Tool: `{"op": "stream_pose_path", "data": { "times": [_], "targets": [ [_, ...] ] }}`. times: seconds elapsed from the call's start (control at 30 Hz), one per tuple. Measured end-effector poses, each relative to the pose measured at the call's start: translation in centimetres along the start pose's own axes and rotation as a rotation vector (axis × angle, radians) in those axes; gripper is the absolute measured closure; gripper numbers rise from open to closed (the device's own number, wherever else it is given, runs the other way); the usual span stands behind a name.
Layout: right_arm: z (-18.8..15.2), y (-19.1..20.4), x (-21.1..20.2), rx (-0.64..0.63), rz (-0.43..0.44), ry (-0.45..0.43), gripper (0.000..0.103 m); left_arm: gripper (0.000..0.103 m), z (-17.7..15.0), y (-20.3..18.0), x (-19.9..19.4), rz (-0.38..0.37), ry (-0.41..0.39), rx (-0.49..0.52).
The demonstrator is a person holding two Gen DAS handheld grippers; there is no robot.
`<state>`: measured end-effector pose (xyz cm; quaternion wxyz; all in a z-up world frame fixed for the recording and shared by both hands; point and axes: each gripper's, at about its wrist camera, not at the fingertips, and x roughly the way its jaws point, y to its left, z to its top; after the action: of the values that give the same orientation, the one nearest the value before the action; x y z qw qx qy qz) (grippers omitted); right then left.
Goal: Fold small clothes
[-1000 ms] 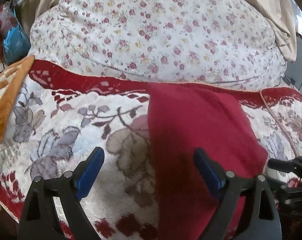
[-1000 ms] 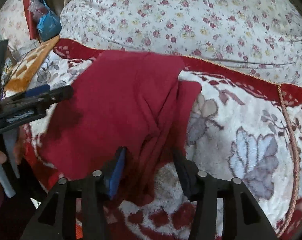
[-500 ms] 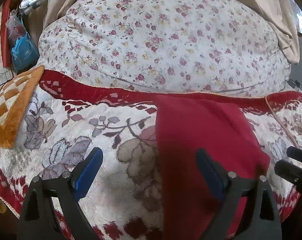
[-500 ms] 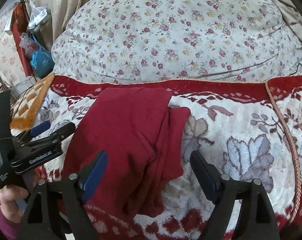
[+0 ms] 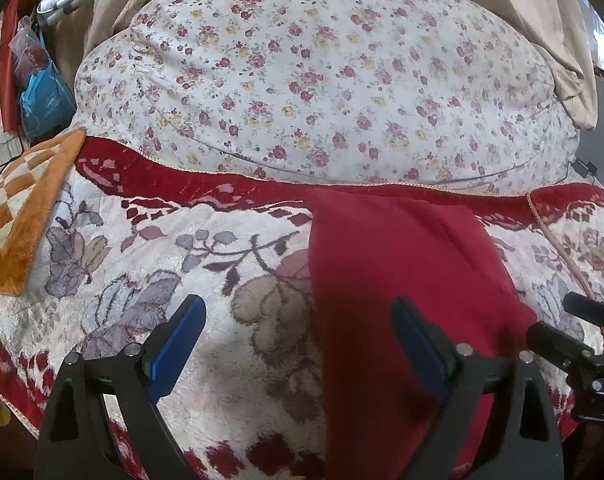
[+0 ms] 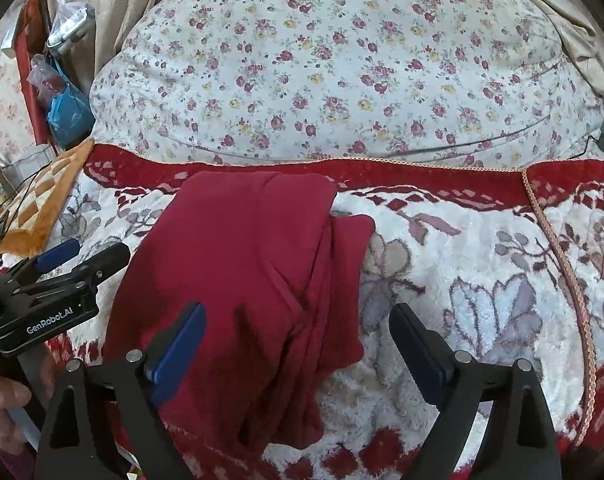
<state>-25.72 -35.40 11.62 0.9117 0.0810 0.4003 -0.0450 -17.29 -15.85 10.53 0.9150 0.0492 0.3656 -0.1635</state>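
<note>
A dark red garment (image 5: 397, 280) lies folded lengthwise on a red and white floral blanket (image 5: 150, 264). In the right wrist view the garment (image 6: 246, 264) shows a folded-over flap along its right edge. My left gripper (image 5: 298, 332) is open and empty, held above the garment's left edge. It also shows at the left of the right wrist view (image 6: 62, 260). My right gripper (image 6: 298, 340) is open and empty above the garment's near right part. Its tips show at the right of the left wrist view (image 5: 569, 328).
A large floral-print quilt (image 5: 321, 80) rises behind the blanket. An orange checkered cushion (image 5: 18, 208) lies at the left. Blue and clear plastic bags (image 5: 42, 92) hang at the far left. Beige curtain cloth (image 5: 541, 32) hangs at the back right.
My right gripper has opened, let go of the garment's right edge and pulled back. My left gripper has drawn back a little and stayed open.
</note>
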Motion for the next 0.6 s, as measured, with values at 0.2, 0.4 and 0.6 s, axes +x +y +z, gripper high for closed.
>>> {"op": "stream_pose_path", "data": {
  "times": [0.2, 0.4, 0.6],
  "targets": [
    [0.0, 0.4, 0.7, -0.017, -0.001, 0.009, 0.007, 0.01, 0.0, 0.1, 0.1, 0.002, 0.003, 0.002],
    [-0.1, 1.1, 1.2, -0.045, -0.025, -0.002, 0.007, 0.01, 0.0, -0.1, 0.3, 0.008, 0.012, -0.002],
    [0.1, 0.8, 1.6, -0.03, -0.024, 0.005, 0.007, 0.01, 0.0, 0.0, 0.4, 0.006, 0.009, -0.012]
  ]
}}
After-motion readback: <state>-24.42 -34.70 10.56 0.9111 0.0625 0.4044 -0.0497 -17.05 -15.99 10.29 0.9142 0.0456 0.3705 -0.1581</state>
